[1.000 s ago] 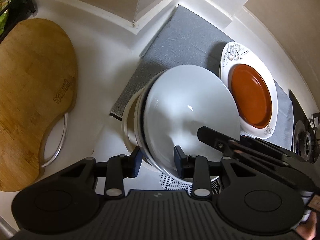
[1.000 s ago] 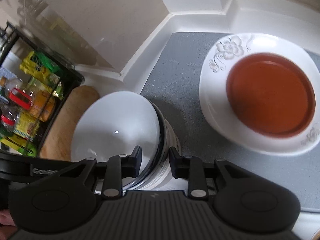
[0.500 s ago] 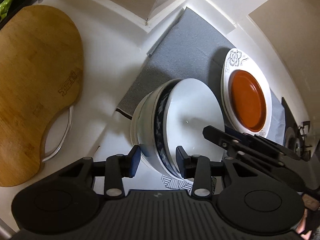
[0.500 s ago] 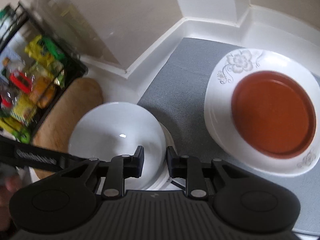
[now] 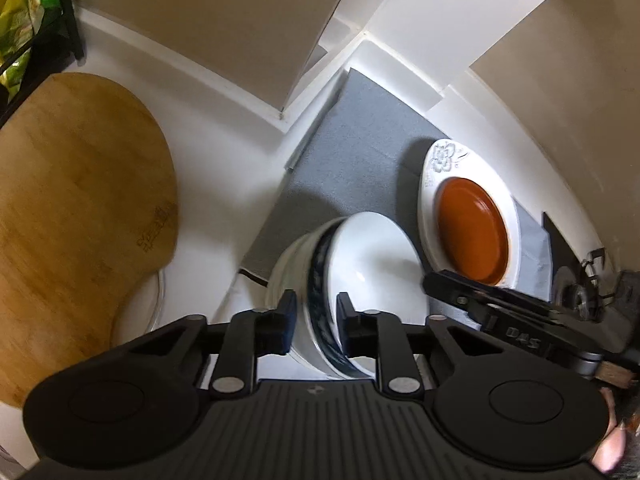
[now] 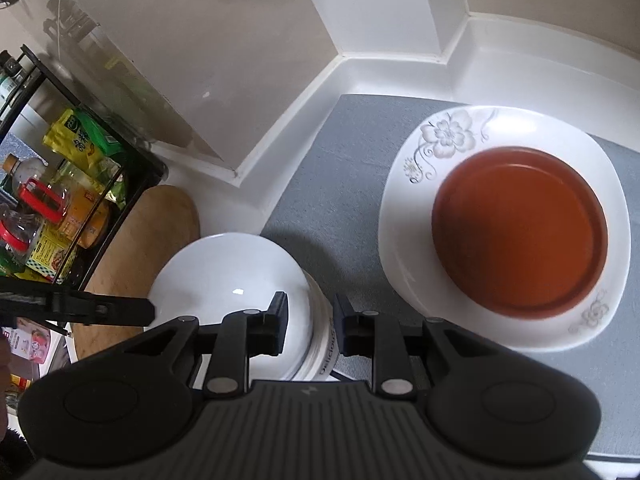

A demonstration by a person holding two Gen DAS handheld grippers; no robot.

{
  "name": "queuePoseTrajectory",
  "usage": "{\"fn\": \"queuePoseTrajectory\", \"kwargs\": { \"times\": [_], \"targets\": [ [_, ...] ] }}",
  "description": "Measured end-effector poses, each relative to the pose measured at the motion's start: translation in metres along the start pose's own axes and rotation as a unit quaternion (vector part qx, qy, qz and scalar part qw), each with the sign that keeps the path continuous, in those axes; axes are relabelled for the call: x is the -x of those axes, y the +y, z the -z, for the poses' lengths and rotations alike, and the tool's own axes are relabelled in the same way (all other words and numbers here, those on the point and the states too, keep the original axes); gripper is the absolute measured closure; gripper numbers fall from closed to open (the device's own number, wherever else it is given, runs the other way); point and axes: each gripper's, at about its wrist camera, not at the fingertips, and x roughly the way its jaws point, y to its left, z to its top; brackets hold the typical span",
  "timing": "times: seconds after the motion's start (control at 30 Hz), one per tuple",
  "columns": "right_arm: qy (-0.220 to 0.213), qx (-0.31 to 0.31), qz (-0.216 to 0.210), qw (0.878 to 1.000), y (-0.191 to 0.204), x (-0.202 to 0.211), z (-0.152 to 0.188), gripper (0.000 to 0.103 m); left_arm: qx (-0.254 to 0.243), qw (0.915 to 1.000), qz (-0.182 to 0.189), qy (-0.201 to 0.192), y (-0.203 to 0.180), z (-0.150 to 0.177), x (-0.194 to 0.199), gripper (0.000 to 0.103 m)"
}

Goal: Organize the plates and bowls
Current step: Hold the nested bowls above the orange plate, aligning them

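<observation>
Both grippers, left point(image 5: 317, 326) and right point(image 6: 308, 328), clamped on stacked bowls point(image 5: 360, 280) at gray mat point(image 5: 360, 160) edge; orange plate point(image 6: 520, 232) on flowered plate point(image 6: 408, 248) beside; cutting board point(image 5: 72, 220) left.

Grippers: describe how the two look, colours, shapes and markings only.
The left gripper and right gripper match: matte black, a ribbed body, two round discs, silver rivets, and short fingers with dark blue pads. Seen side-on, the right one shows pale lettering. No cables or sleeves show.
</observation>
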Motion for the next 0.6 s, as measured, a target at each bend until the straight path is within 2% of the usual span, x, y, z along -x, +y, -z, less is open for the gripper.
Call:
{"fn": "queuePoseTrajectory", "kwargs": {
  "times": [0.17, 0.33, 0.53, 0.6],
  "targets": [
    [0.003, 0.007, -0.001, 1.0, 0.002, 0.0, 0.0, 0.076, 0.005, 0.9999, -0.004, 0.013, 0.014, -0.001, -0.013, 0.083],
    [0.005, -0.006, -0.006, 1.0, -0.002, -0.002, 0.002, 0.073, 0.018, 0.9994, 0.013, 0.026, 0.02, -0.005, -0.022, 0.083],
    [0.01, 0.001, -0.027, 1.0, 0.003, 0.002, 0.002, 0.076, -0.005, 0.9999, -0.003, 0.01, 0.015, -0.003, -0.011, 0.084],
    [0.009, 0.007, -0.025, 1.0, 0.005, 0.003, 0.002, 0.076, -0.006, 0.9999, 0.005, 0.012, 0.017, -0.003, -0.013, 0.084]
  ]
}}
